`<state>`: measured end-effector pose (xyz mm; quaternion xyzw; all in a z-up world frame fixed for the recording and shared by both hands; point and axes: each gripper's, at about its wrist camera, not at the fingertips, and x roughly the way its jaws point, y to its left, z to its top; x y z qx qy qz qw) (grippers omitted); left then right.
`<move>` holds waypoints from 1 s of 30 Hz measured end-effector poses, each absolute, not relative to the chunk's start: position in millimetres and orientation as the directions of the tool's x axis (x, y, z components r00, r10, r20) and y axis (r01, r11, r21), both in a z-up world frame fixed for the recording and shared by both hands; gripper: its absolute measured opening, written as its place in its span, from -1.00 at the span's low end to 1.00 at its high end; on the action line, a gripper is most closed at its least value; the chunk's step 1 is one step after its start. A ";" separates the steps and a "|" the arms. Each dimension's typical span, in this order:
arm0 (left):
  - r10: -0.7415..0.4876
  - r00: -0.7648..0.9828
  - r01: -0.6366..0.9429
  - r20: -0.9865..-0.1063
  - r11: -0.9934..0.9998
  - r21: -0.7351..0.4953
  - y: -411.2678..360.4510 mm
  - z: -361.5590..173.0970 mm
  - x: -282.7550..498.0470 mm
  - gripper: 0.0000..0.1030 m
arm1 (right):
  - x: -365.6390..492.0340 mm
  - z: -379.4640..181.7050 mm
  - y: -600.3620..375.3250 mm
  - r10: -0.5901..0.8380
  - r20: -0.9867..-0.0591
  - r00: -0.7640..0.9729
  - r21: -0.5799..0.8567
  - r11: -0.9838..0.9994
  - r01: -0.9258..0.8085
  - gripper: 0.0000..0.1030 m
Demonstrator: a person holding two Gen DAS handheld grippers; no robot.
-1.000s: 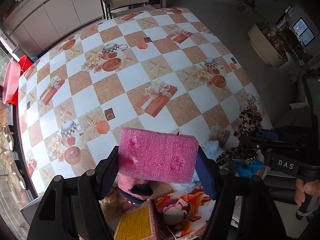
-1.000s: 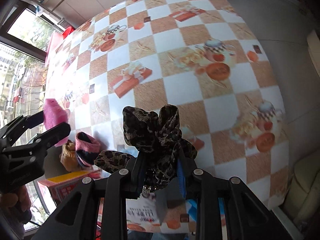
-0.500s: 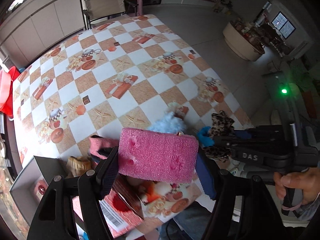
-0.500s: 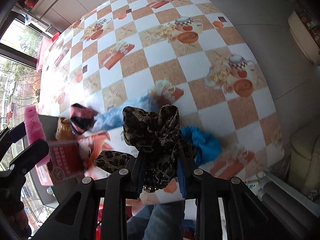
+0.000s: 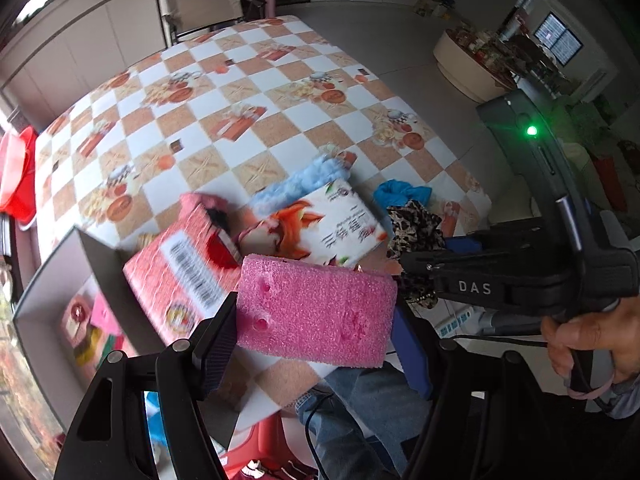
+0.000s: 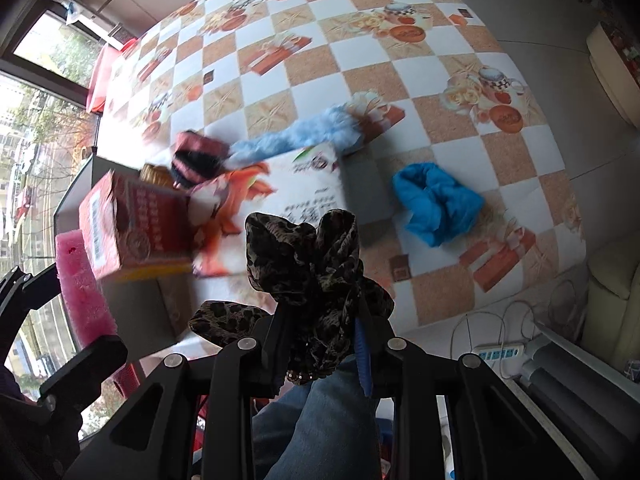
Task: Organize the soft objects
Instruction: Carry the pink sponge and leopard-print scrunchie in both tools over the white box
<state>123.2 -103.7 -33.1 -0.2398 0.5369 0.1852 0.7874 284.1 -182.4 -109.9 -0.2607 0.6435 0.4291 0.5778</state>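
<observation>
My left gripper (image 5: 316, 320) is shut on a pink sponge block (image 5: 316, 312), held over the table's near edge. My right gripper (image 6: 320, 344) is shut on a leopard-print scrunchie (image 6: 308, 264) and also shows at the right of the left wrist view (image 5: 404, 260). On the checked tablecloth (image 6: 360, 60) lie a blue scrunchie (image 6: 438, 202), a fluffy light-blue piece (image 6: 296, 136) and a pink and black sock (image 6: 198, 156). A grey open box (image 5: 52, 280) sits at the table's left end with small things inside.
A red carton (image 5: 180, 276) and a white tissue pack (image 5: 316, 228) lie beside the grey box. A person's jeans-clad legs (image 6: 320, 420) are below the table edge. A power strip (image 6: 496, 350) lies on the floor at right. A chair (image 5: 204, 8) stands beyond the table.
Both grippers have pulled back from over the table toward its near edge, still holding the sponge and the scrunchie. The cartons, blue scrunchie and grey box have come into view.
</observation>
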 end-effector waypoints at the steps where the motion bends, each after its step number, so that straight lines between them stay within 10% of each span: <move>1: 0.040 0.353 -0.562 -0.935 0.808 -0.177 -105.1 -33.5 116.0 0.44 | 277.3 -109.4 -183.2 0.159 -0.967 -0.201 0.254 0.485 -0.837 -0.45; 30: 0.187 0.272 -0.884 -0.944 0.435 -0.168 -97.8 -48.1 -71.8 0.44 | 149.2 -75.4 -150.1 0.144 -0.966 -0.213 0.235 0.159 -0.959 -0.44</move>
